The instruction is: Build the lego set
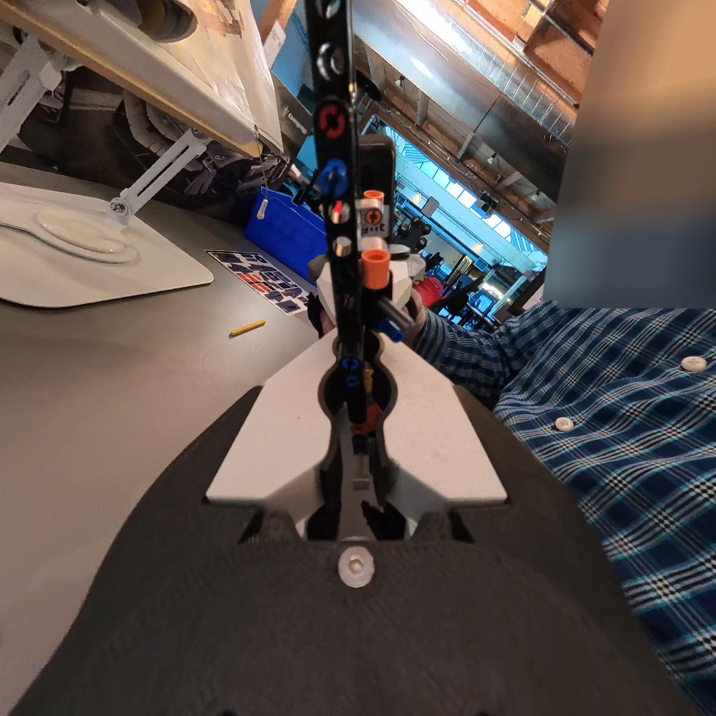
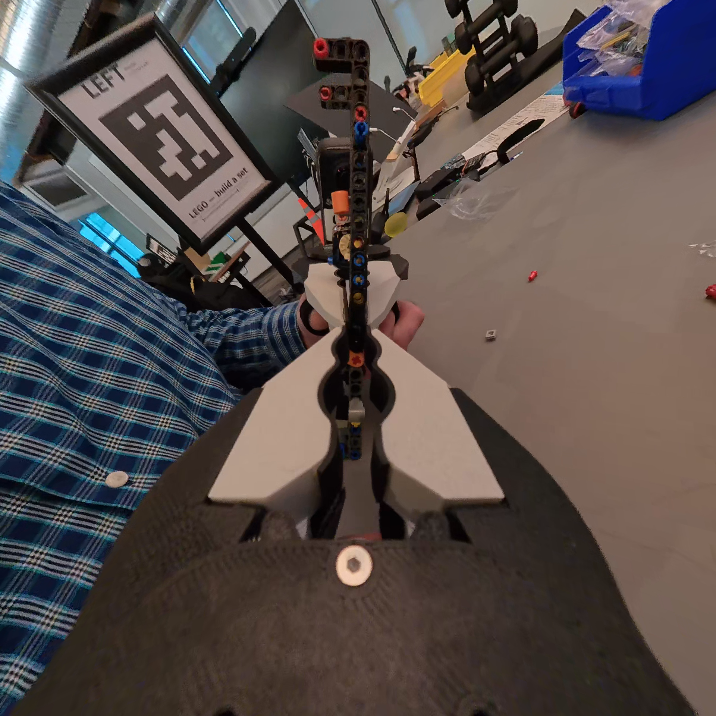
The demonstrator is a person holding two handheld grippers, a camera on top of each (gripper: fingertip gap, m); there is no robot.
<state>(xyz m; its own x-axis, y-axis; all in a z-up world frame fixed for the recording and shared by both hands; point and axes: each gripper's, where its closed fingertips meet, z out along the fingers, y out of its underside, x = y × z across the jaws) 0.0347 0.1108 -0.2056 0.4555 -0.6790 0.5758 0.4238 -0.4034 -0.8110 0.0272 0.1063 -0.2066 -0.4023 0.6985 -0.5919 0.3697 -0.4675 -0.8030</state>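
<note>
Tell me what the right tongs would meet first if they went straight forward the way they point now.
Probably the left tongs. The right tongs are shut on the long black holed lego beam assembly, and the white-fingered left tongs grip that same assembly directly ahead. Depth is unclear, but nothing else lies between.

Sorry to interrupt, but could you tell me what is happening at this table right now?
A person in a plaid shirt holds a gripper in each hand. Both the left gripper and the right gripper are shut on the same long black lego beam assembly, studded with red, blue and orange pins, lifted above the grey table. Loose pieces lie on the table.
</note>
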